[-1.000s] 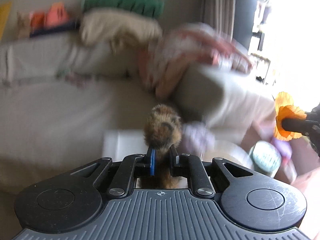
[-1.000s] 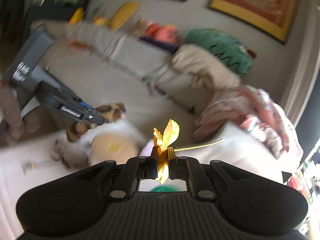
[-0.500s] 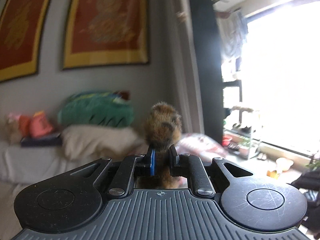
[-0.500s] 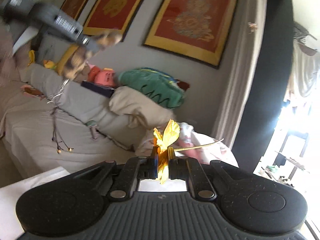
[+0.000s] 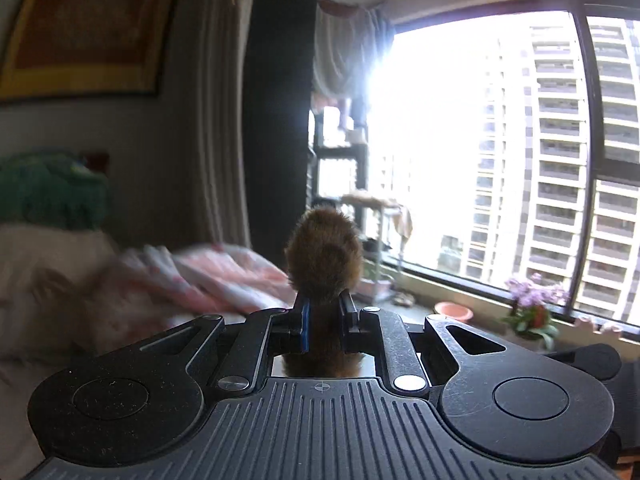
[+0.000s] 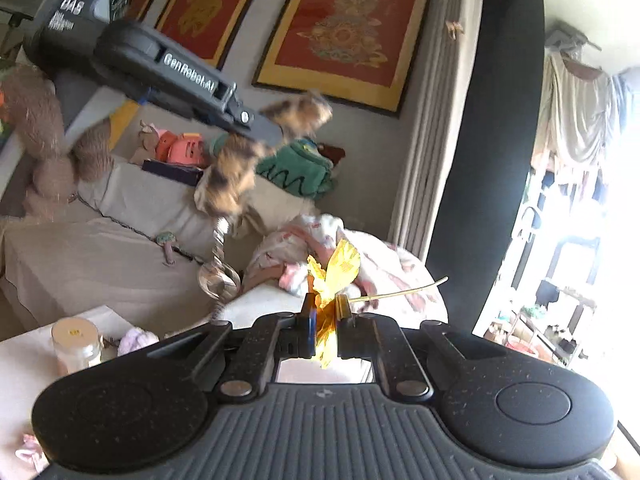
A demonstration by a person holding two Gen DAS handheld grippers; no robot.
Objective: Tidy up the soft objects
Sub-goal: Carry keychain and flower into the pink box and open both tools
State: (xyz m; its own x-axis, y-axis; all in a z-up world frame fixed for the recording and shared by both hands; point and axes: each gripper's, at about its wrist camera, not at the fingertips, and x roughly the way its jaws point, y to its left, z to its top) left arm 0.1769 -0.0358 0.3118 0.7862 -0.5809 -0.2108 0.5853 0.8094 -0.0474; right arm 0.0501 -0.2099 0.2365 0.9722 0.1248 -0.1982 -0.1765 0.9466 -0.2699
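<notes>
My left gripper is shut on a brown furry plush toy, held up in the air with its fur bulging above the fingers. In the right wrist view the same left gripper crosses the upper left, and the brown-and-black plush toy dangles from it with a silvery spiral cord hanging below. My right gripper is shut on a yellow-orange fabric flower whose thin yellow stem sticks out to the right.
A beige sofa holds a green cushion, a cream pillow, a pink patterned blanket and orange toys. A white table at lower left carries a jar. A large window with potted flowers is right.
Both grippers rose and swung right, from the sofa and table toward the wall and window. The plush toy and the flower stayed gripped throughout.
</notes>
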